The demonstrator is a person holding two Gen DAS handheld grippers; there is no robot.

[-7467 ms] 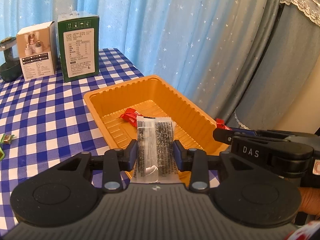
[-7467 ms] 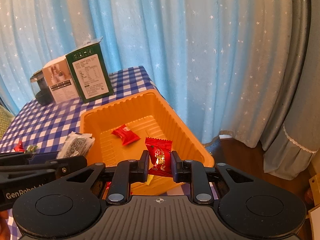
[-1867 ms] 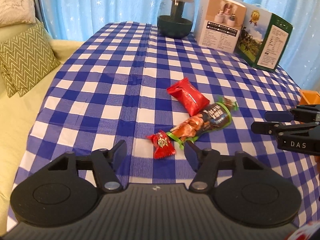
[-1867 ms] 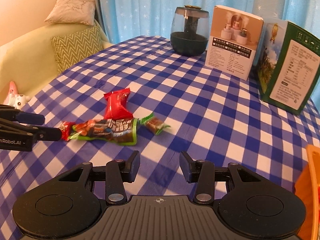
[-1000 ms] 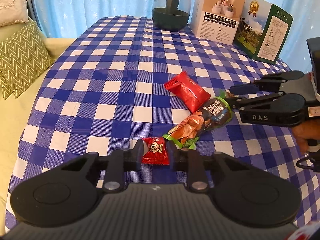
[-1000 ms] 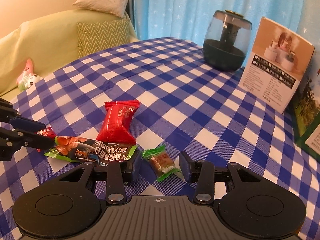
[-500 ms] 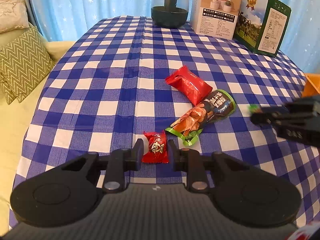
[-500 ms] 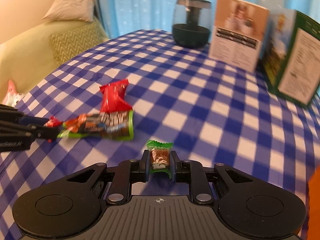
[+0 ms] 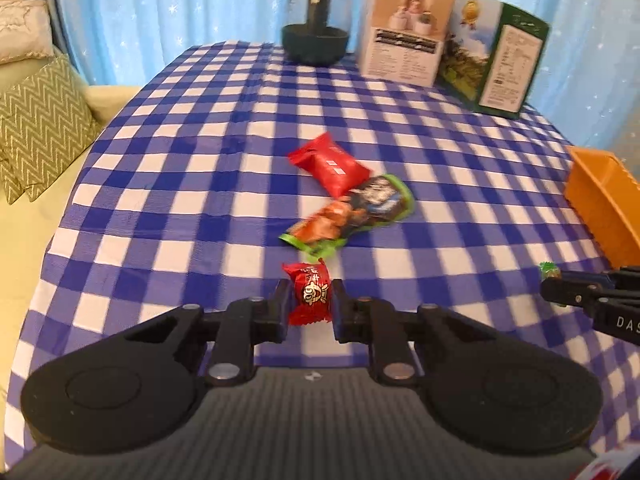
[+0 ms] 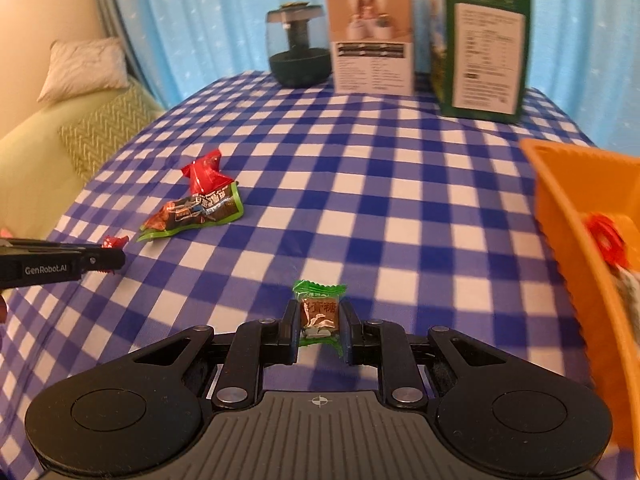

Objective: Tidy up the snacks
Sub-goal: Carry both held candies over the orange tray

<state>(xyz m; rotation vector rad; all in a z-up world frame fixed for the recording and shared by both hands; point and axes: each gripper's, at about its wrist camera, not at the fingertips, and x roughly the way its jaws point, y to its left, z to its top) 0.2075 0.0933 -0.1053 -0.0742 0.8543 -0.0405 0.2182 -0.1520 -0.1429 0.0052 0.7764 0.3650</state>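
The orange tray (image 9: 600, 196) runs off the right edge of the left wrist view, only its near corner showing. From the right wrist it is cut by the same edge, and the red wrapper (image 10: 606, 236) and pale packet (image 10: 632, 292) inside it smear into blur. The print on the green box (image 10: 486, 60) is too soft to read; same for the white box (image 10: 370, 58). The right gripper (image 9: 550, 280) pokes in from the frame edge, most of its body out of shot. The green-edged snack bag (image 9: 352, 212) is blurred, its label unreadable. The small red candy (image 10: 114, 242) is mostly hidden behind the left gripper (image 10: 114, 258).
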